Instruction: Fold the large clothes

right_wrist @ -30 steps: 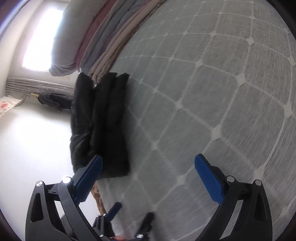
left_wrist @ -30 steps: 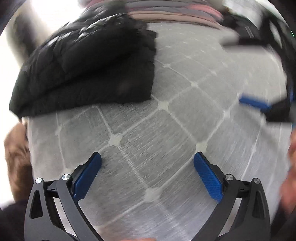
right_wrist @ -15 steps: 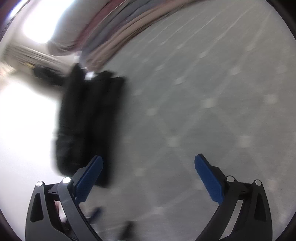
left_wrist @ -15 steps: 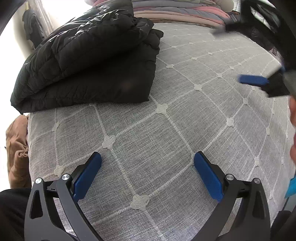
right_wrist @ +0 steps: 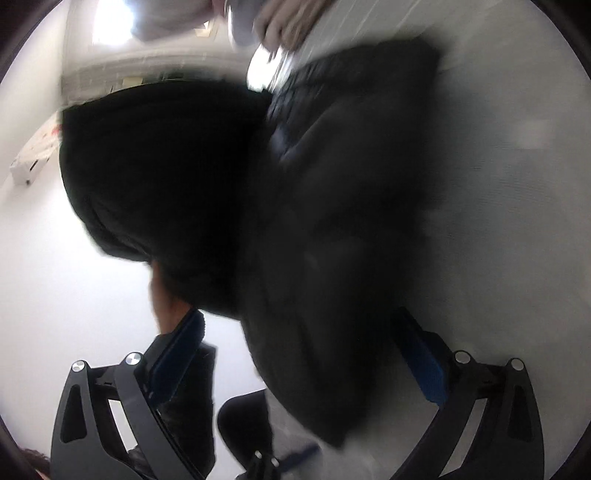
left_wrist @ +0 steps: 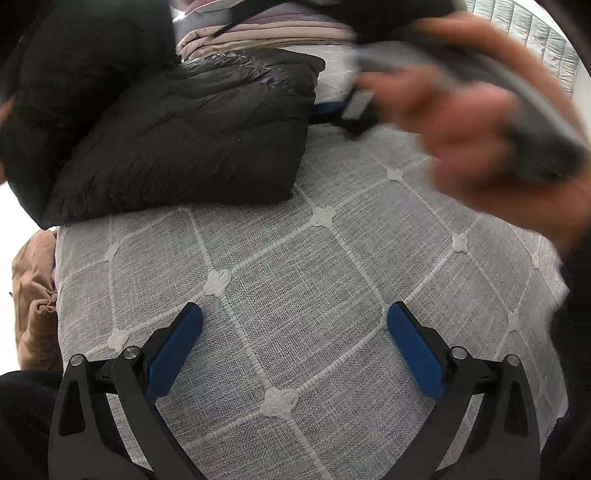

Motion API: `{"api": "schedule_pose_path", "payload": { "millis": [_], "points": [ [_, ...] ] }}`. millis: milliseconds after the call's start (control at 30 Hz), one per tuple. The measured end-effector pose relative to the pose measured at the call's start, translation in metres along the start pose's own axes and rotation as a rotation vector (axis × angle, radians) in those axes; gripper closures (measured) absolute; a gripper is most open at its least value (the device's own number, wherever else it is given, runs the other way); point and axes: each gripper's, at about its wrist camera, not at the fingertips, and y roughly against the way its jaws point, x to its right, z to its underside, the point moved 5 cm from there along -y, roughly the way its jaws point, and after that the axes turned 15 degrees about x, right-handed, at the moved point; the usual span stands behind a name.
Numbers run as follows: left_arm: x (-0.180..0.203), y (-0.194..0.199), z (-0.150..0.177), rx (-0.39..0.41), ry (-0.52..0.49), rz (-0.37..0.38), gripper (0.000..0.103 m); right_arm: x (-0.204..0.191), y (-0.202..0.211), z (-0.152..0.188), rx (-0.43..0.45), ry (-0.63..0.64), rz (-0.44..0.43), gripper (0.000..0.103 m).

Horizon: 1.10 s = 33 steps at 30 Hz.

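A folded black puffer jacket (left_wrist: 177, 136) lies on the grey quilted bed cover (left_wrist: 314, 288), at its left edge. My left gripper (left_wrist: 295, 350) is open and empty, low over the cover in front of the jacket. My right gripper (right_wrist: 306, 354) is open, right over the jacket (right_wrist: 332, 221), which fills its blurred view between the fingers. In the left wrist view the hand (left_wrist: 480, 122) holding the right gripper crosses the upper right, blurred.
A stack of folded bedding in pink and grey (left_wrist: 266, 33) lies behind the jacket. A brown garment (left_wrist: 35, 295) hangs off the bed's left edge. A white floor (right_wrist: 74, 277) and a dark-haired head (right_wrist: 147, 166) show left of the jacket.
The right gripper has swung left and down to the jacket, now close over it. The left gripper has moved a little nearer the jacket. Both stay open.
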Motion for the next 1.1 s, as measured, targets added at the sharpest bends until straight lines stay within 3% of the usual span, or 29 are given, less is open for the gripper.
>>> {"api": "schedule_pose_path", "payload": {
  "millis": [167, 267, 467, 567, 667, 767, 867, 967, 1000, 1100],
  "points": [
    [0.000, 0.000, 0.000, 0.000, 0.000, 0.000, 0.007, -0.047, -0.008, -0.014, 0.095, 0.185, -0.121, 0.011],
    [0.000, 0.000, 0.000, 0.000, 0.001, 0.000, 0.007, -0.083, 0.049, -0.022, 0.216, 0.293, -0.176, 0.015],
    [0.000, 0.000, 0.000, 0.001, 0.001, 0.000, 0.007, -0.133, 0.204, -0.048, 0.472, 0.468, -0.106, 0.015],
    [0.000, 0.000, 0.000, 0.001, 0.001, 0.000, 0.007, -0.097, 0.270, -0.066, 0.535, 0.394, 0.019, 0.013],
    [0.000, 0.000, 0.000, 0.001, 0.001, 0.000, 0.007, -0.007, 0.326, -0.074, 0.613, 0.176, 0.169, 0.011],
    [-0.002, 0.002, 0.001, 0.001, 0.001, 0.001, 0.007, 0.069, 0.362, -0.046, 0.680, 0.044, 0.374, 0.011],
    [-0.002, 0.003, 0.001, 0.001, 0.001, 0.000, 0.007, 0.082, 0.376, 0.007, 0.723, 0.160, 0.544, 0.011],
    [-0.002, 0.003, 0.001, 0.001, 0.001, 0.000, 0.007, 0.082, 0.384, 0.059, 0.681, 0.281, 0.670, 0.011],
    [-0.001, 0.003, 0.001, 0.001, 0.001, 0.001, 0.007, 0.078, 0.368, 0.078, 0.663, 0.311, 0.713, 0.010],
    [-0.002, 0.003, 0.001, 0.001, 0.001, 0.000, 0.007, 0.071, 0.311, 0.127, 0.499, 0.502, 0.843, 0.010]
  ]
}}
